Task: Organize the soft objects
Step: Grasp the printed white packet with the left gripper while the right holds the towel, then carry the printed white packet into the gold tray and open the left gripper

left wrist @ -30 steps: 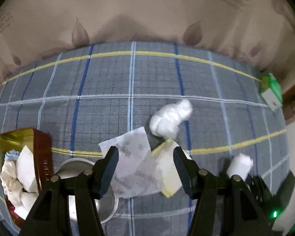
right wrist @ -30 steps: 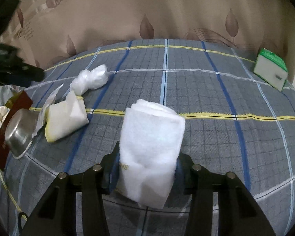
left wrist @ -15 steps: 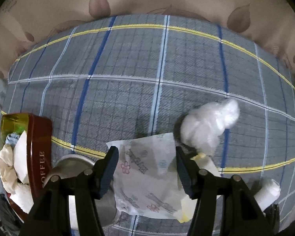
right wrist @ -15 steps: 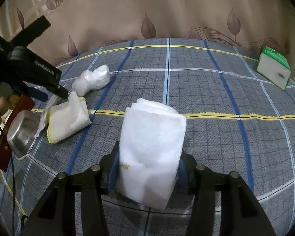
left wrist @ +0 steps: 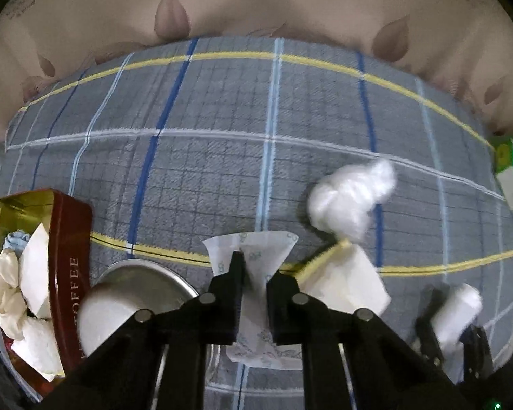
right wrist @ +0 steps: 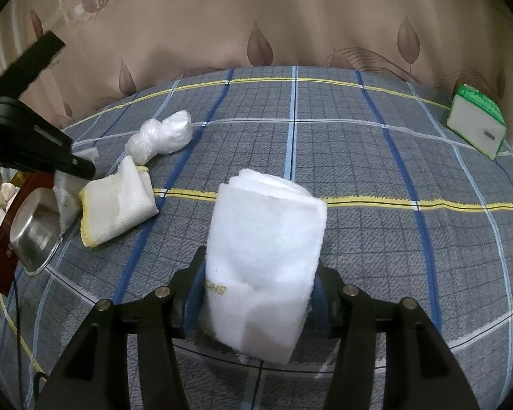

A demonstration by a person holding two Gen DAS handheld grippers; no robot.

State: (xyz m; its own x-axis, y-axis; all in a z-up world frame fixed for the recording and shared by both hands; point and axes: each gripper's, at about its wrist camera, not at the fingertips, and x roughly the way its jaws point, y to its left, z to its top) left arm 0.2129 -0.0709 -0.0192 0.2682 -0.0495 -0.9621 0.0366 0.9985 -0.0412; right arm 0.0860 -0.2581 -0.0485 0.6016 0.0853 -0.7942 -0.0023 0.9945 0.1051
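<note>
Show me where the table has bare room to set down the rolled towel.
Bare cloth runs from the rolled towel in the right gripper to the green box, and along the far edge by the curtain. The left side is crowded: folded towel, plastic bag, metal bowl, red tin, left gripper pinching the printed packet.
</note>
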